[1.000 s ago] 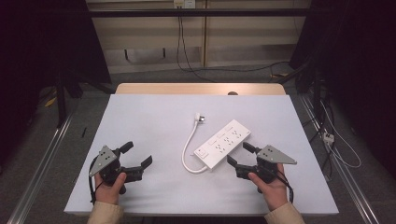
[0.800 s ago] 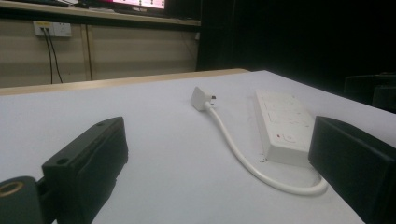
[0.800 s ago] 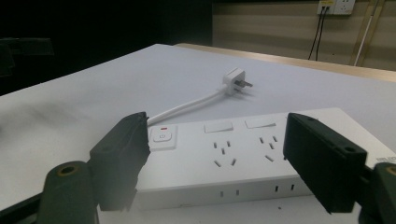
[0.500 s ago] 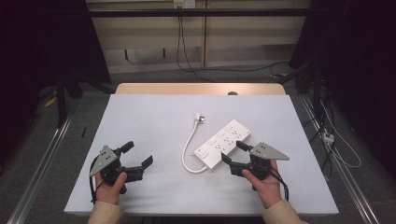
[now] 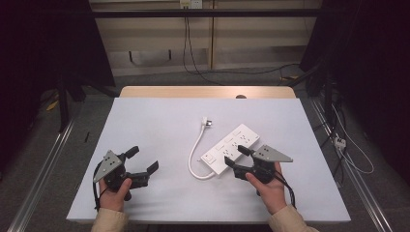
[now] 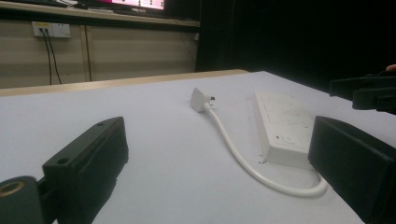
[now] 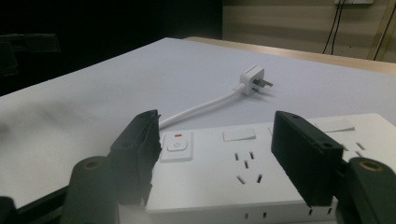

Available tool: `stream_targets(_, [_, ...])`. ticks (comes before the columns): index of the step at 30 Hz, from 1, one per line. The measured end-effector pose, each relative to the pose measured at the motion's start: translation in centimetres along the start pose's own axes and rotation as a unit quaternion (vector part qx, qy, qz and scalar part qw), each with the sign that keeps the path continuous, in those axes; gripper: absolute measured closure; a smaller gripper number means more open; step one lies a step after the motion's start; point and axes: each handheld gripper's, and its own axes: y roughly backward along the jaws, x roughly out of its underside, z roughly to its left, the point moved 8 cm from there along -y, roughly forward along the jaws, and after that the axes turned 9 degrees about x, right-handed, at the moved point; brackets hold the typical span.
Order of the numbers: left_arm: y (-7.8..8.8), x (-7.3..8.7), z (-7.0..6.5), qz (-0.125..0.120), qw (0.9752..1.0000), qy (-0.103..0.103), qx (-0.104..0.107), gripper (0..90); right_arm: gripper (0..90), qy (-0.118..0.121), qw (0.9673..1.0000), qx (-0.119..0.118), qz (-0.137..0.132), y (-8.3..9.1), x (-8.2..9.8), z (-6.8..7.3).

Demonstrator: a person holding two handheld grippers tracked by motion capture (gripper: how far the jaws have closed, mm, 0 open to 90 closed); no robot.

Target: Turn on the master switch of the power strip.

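Power strip (image 5: pixel 231 149), white, lies slantwise right of the desk's (image 5: pixel 159 121) centre, its short cord (image 5: pixel 195 154) looping off the near-left end and running back to the plug (image 5: pixel 206 122), which rests apart on the far side. I have my right gripper (image 5: pixel 235 159) at the strip's near end, jaws spread wide and straddling the switch corner without, as far as I can tell, touching it; in the right gripper view (image 7: pixel 219 154) the two black jaws flank the power button (image 7: pixel 176 145) and the first sockets. My left gripper (image 5: pixel 144 162) sits well off at the near left, also spread open and holding nothing, aimed across the bare desk toward the cord (image 6: pixel 243 154) and strip (image 6: pixel 284 126). The risks, as I judge them: closing on this corner could press the switch or let a jaw ride onto the socket face, so that the smooth casing squirts out sideways. Gripped only at one end, the long body would likely pivot and sag when lifted, dragging cord and plug across the desk. The cord loop lies just beside my left-hand jaw and could be pinched along with the casing. With the other gripper so far away, nothing steadies the far end if it swings.
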Motion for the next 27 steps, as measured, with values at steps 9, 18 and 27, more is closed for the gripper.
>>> stream_targets(9, [0.0,0.0,0.0,0.0,1.0,0.0,0.001,4.6,40.7,-0.001,0.9999,-0.009,0.014,-0.5,0.2,0.5])
stream_targets(18, [0.0,0.0,0.0,0.0,1.0,0.0,0.001,4.7,48.8,-0.001,0.9994,-0.023,0.025,-1.2,0.1,1.4])
stream_targets(27, [0.0,0.1,0.0,0.0,1.0,0.001,0.001,4.7,58.6,-0.002,0.999,-0.027,0.036,-1.8,0.3,1.6])
